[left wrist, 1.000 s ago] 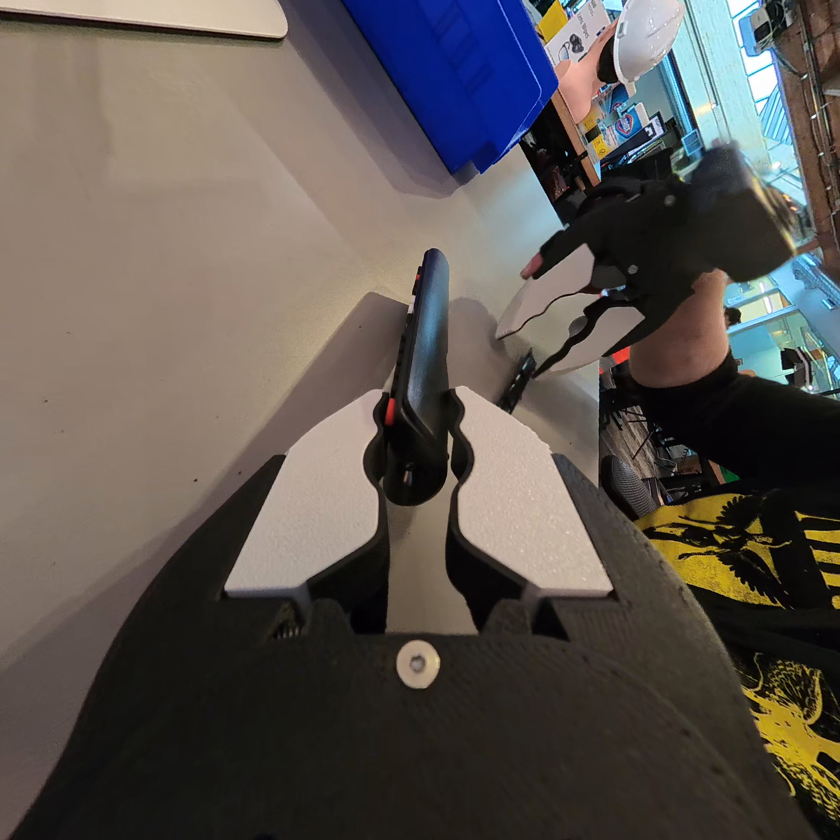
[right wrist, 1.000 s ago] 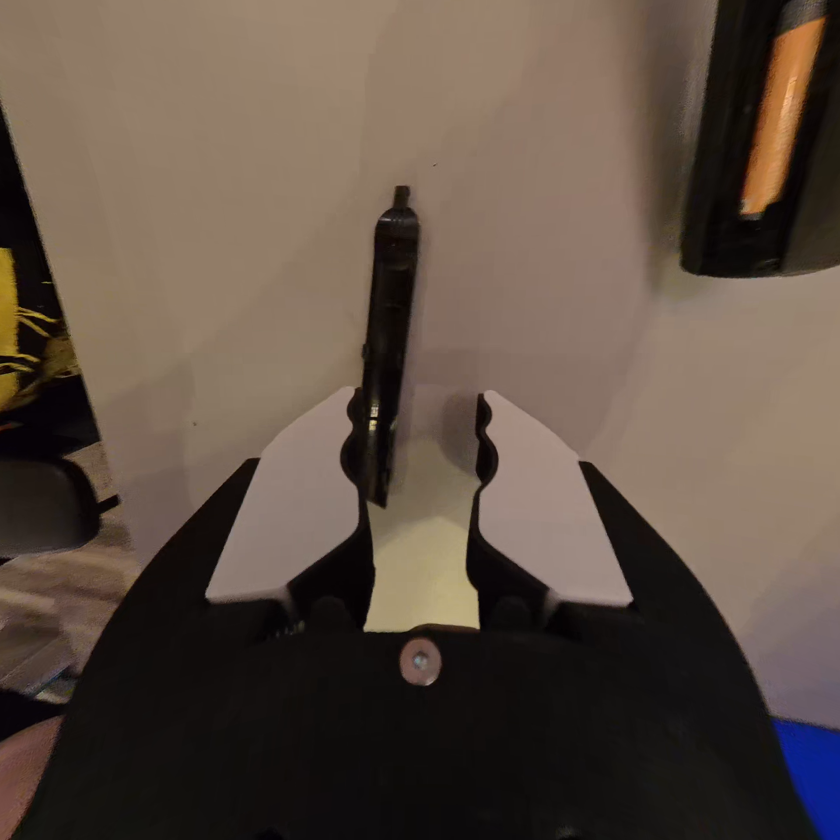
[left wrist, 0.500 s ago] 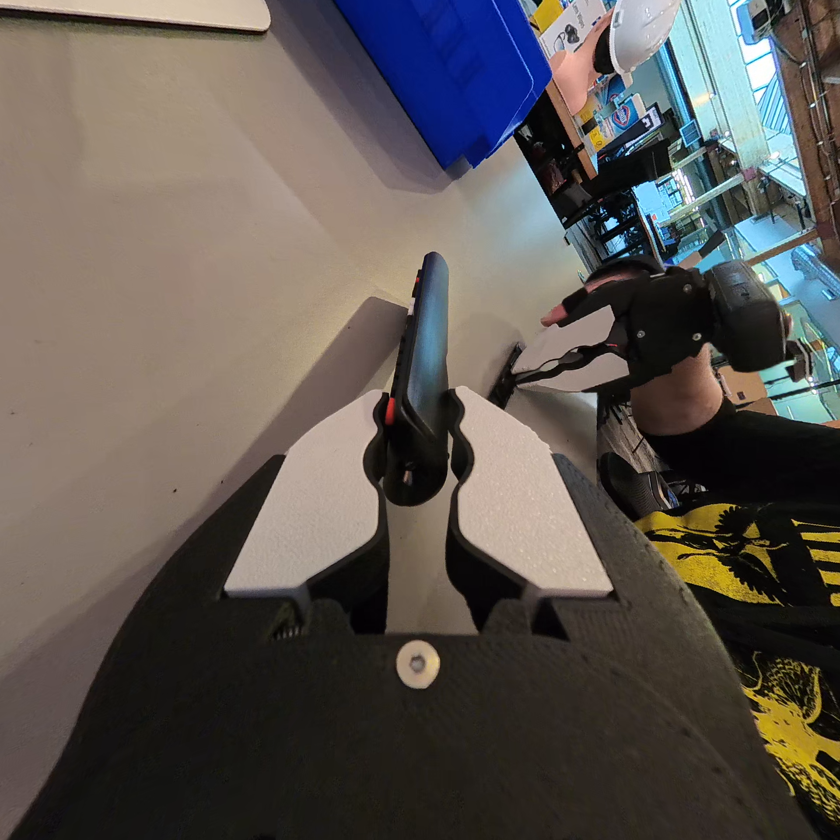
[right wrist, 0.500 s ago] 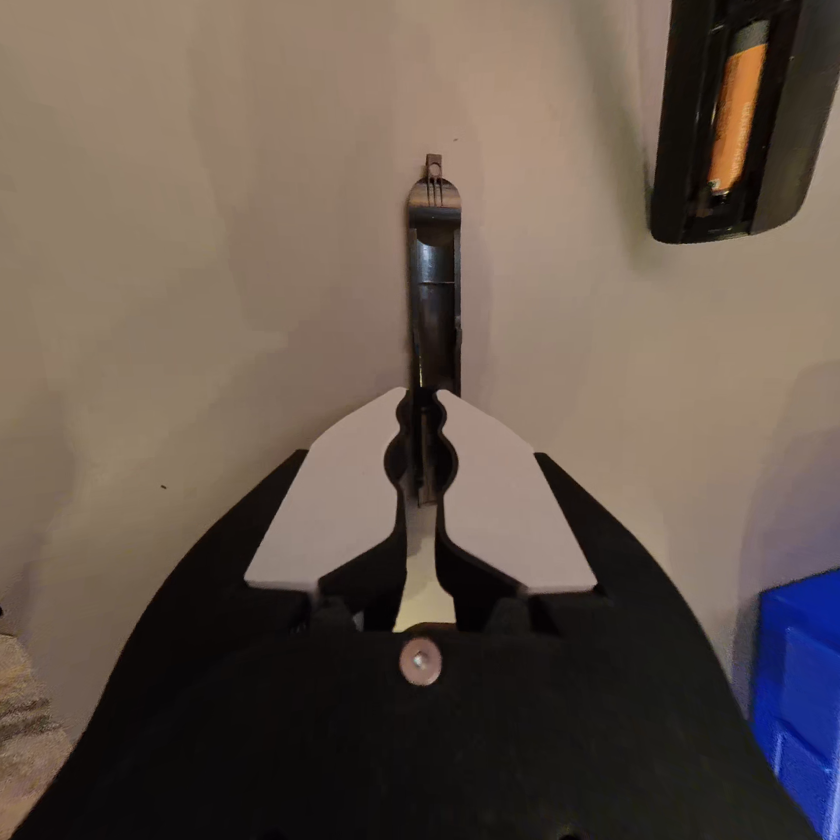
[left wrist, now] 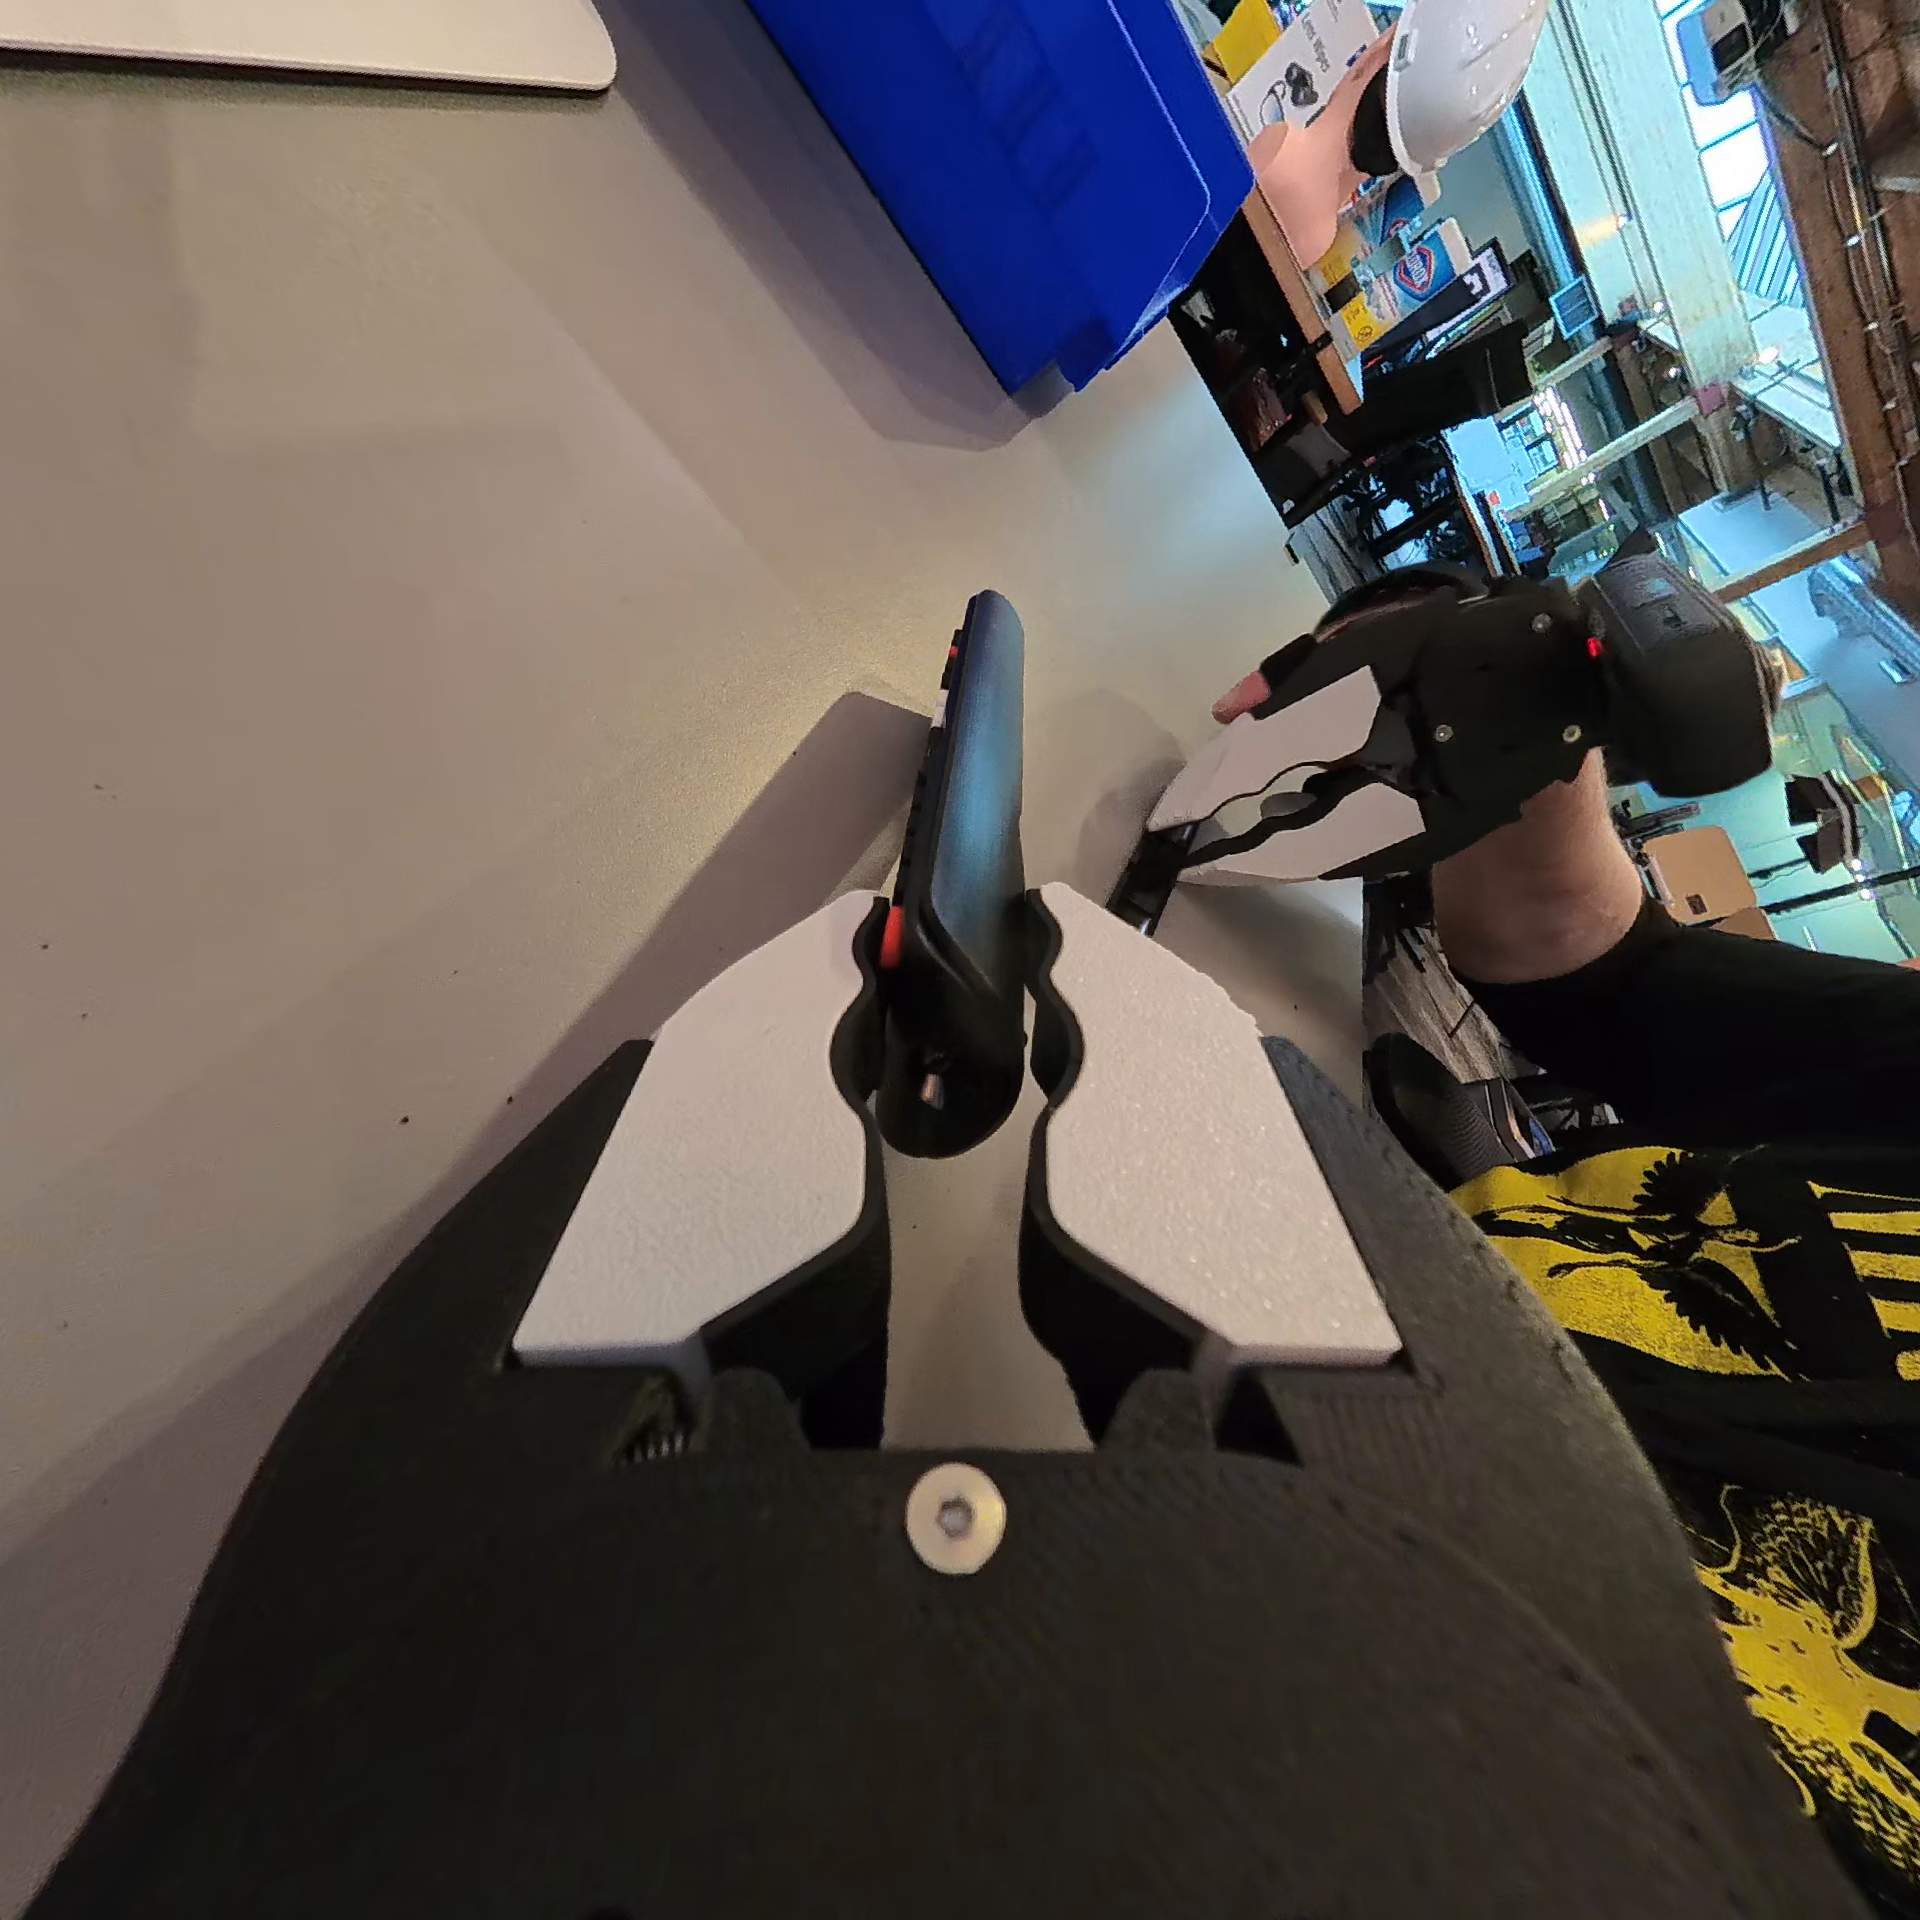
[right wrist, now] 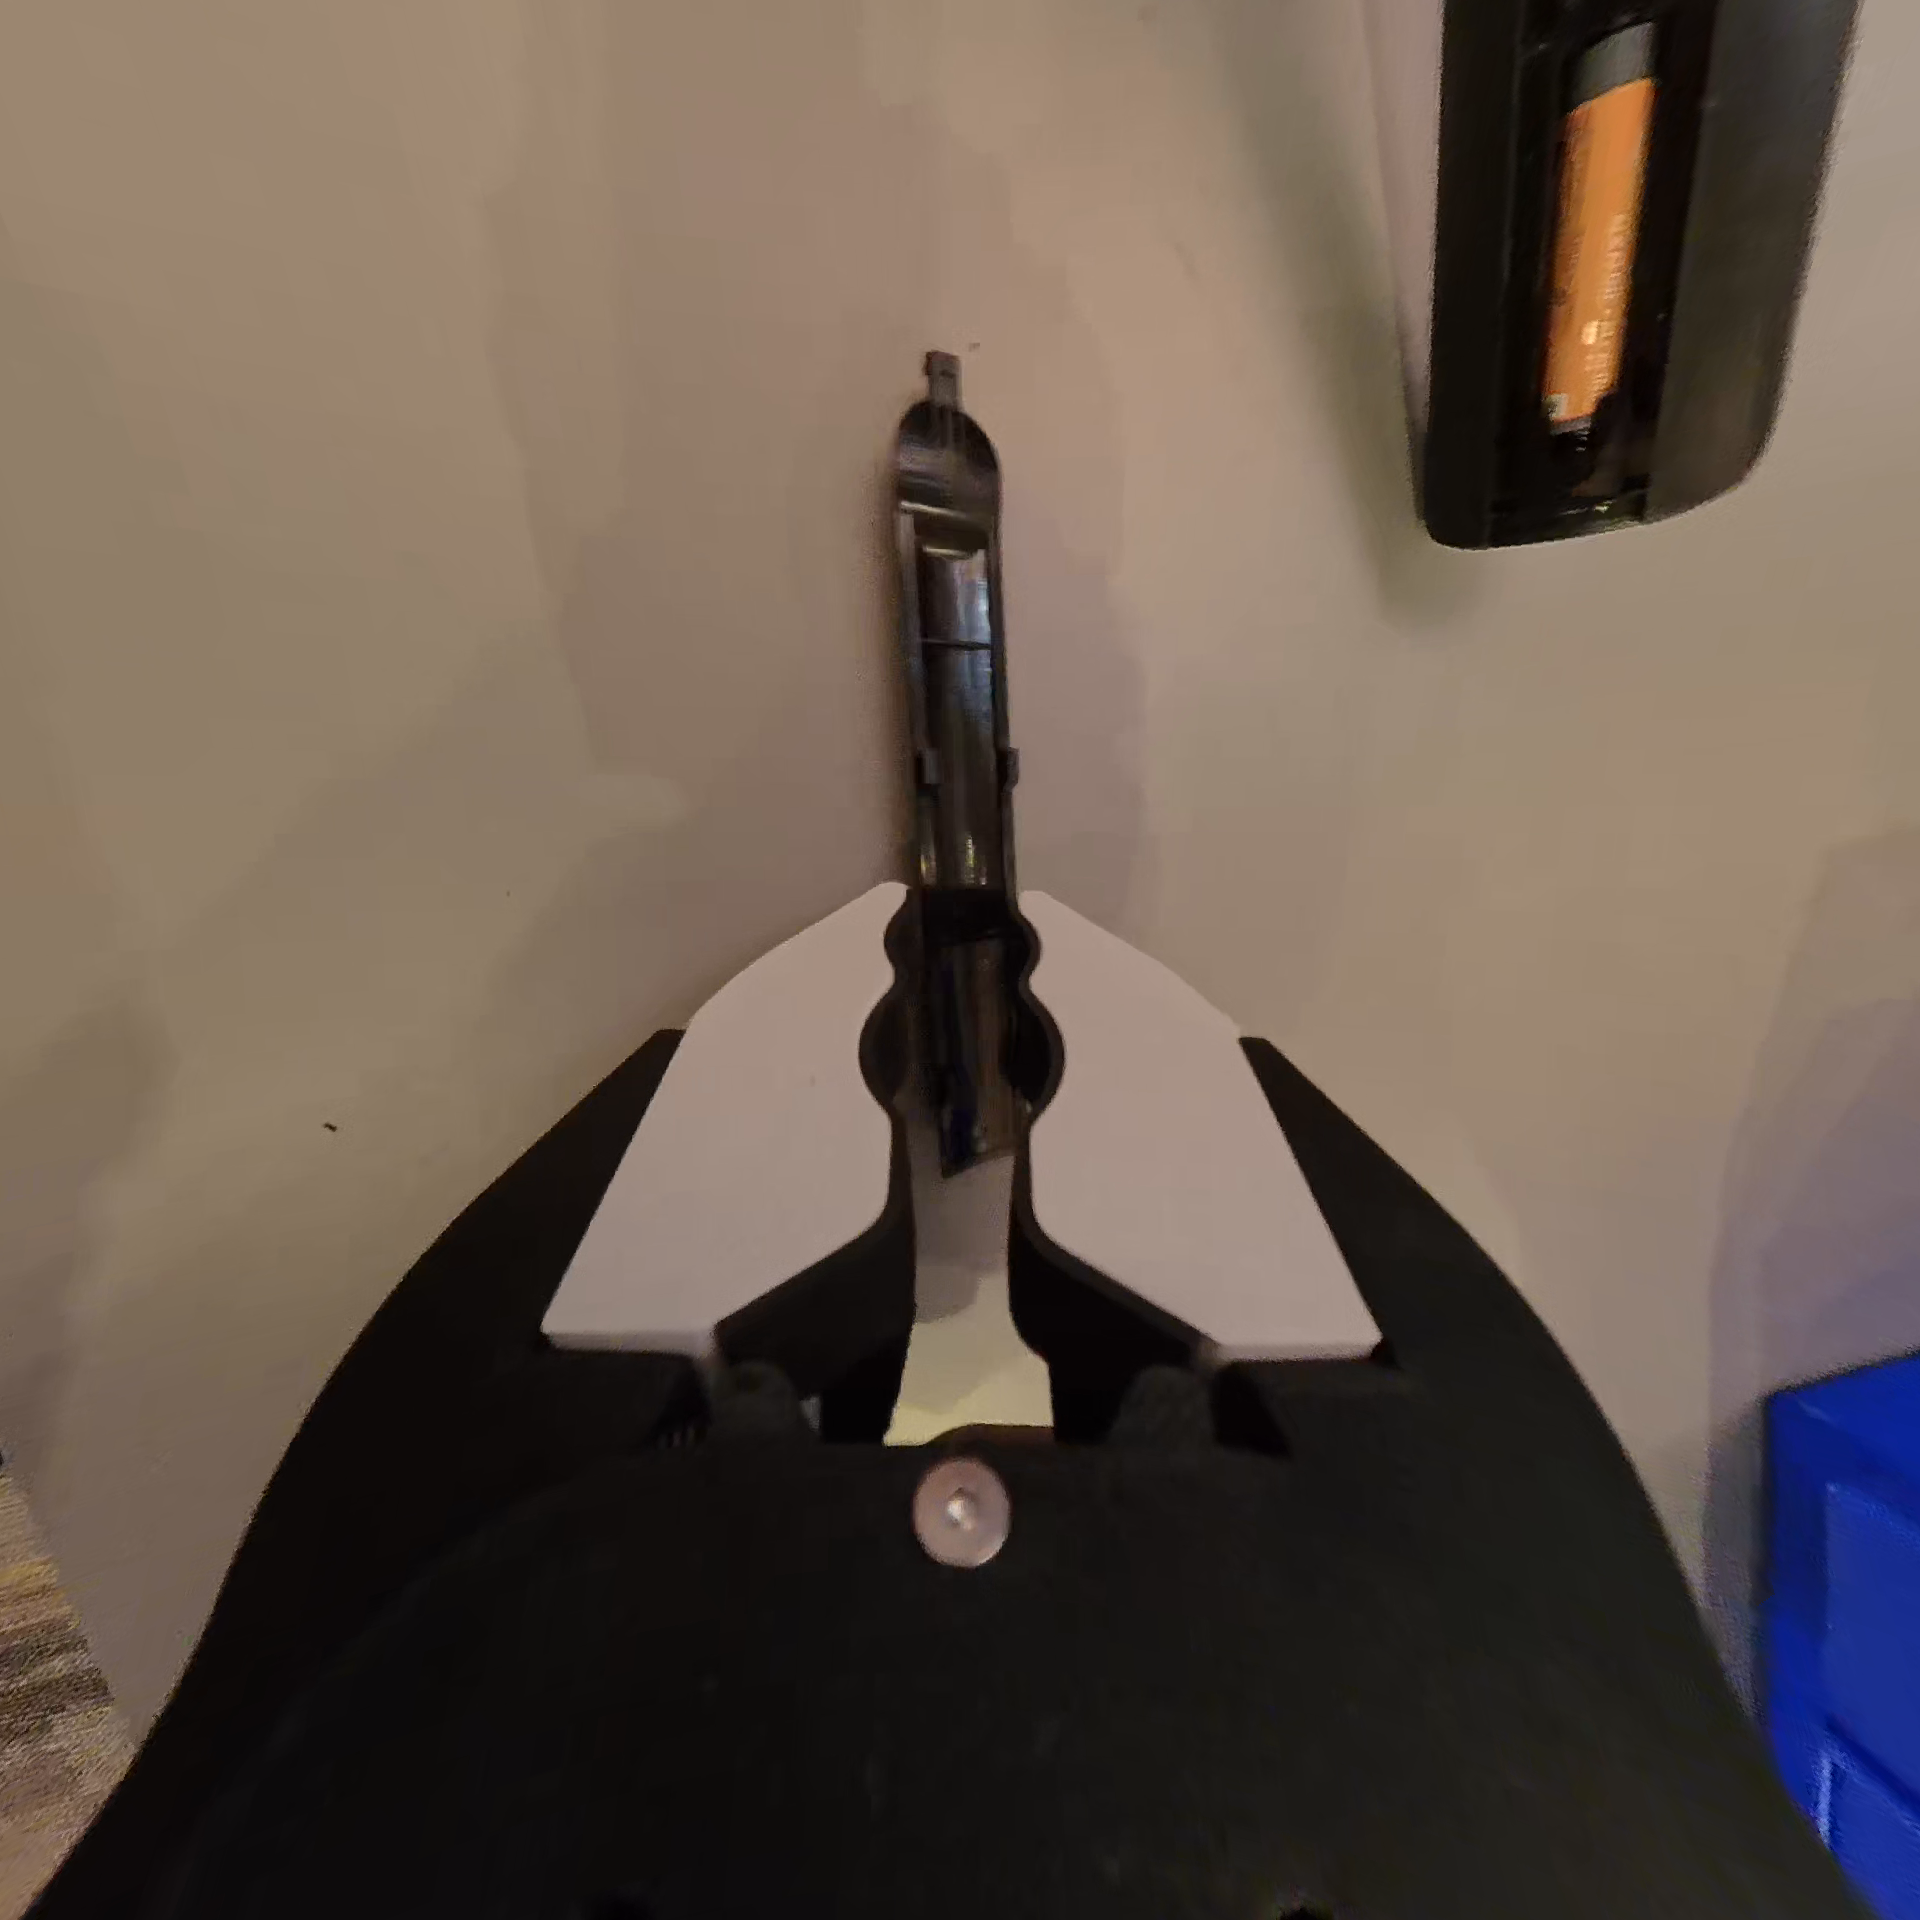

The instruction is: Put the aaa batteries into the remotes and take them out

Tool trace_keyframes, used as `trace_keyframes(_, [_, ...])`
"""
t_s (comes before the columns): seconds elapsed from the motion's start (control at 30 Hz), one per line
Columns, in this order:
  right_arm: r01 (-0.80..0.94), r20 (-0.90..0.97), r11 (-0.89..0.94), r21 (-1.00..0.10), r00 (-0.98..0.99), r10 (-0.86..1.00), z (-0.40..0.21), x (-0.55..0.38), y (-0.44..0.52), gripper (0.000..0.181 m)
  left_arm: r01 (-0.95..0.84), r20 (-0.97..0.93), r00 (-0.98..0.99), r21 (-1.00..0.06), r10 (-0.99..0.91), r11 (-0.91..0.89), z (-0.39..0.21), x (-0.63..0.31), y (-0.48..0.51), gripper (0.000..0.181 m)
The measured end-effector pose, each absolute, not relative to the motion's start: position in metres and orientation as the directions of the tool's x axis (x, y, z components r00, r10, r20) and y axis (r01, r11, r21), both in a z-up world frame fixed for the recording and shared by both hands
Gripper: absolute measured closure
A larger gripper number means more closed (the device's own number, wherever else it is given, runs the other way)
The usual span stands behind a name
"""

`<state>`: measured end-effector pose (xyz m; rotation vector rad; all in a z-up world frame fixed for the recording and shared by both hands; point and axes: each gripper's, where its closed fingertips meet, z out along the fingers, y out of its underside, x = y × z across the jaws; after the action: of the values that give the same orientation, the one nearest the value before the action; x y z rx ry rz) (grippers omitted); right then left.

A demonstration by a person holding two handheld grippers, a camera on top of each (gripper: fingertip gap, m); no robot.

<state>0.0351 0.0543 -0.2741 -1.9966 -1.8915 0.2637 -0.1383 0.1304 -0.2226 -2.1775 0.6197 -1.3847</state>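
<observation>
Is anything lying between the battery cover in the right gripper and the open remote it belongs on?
Nothing visible. The right gripper holds the battery cover; only bare table separates it from the remote, whose compartment shows a battery.

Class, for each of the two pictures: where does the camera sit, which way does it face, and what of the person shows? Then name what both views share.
Left wrist view: sits on the left gripper, facing along the grey table; fingers shut on the remote; a forearm holds the right gripper.
Right wrist view: sits on the right gripper, looking down at the table; fingers shut on the battery cover; no body shows.
Shared: remote, battery cover, table, blue bin.
</observation>
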Motion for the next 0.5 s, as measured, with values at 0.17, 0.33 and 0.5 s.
trace_keyframes(0.17, [0.894, 0.023, -0.069, -0.444, 0.088, 0.996, -0.275, 0.033, 0.057, 0.166, -0.116, 0.697, 0.383, -0.614, -0.606, -0.781, -0.223, -0.138, 0.130, 0.157])
trace_keyframes(0.33, [0.844, -0.218, -0.199, -0.498, 0.100, 0.971, -0.265, 0.028, 0.054, 0.181, -0.117, 0.698, 0.382, -0.613, -0.606, -0.781, -0.223, -0.138, 0.130, 0.157])
trace_keyframes(0.5, [0.846, -0.391, -0.288, -0.449, 0.104, 0.915, -0.265, 0.031, 0.056, 0.181, -0.116, 0.701, 0.380, -0.611, -0.603, -0.783, -0.223, -0.138, 0.130, 0.157])
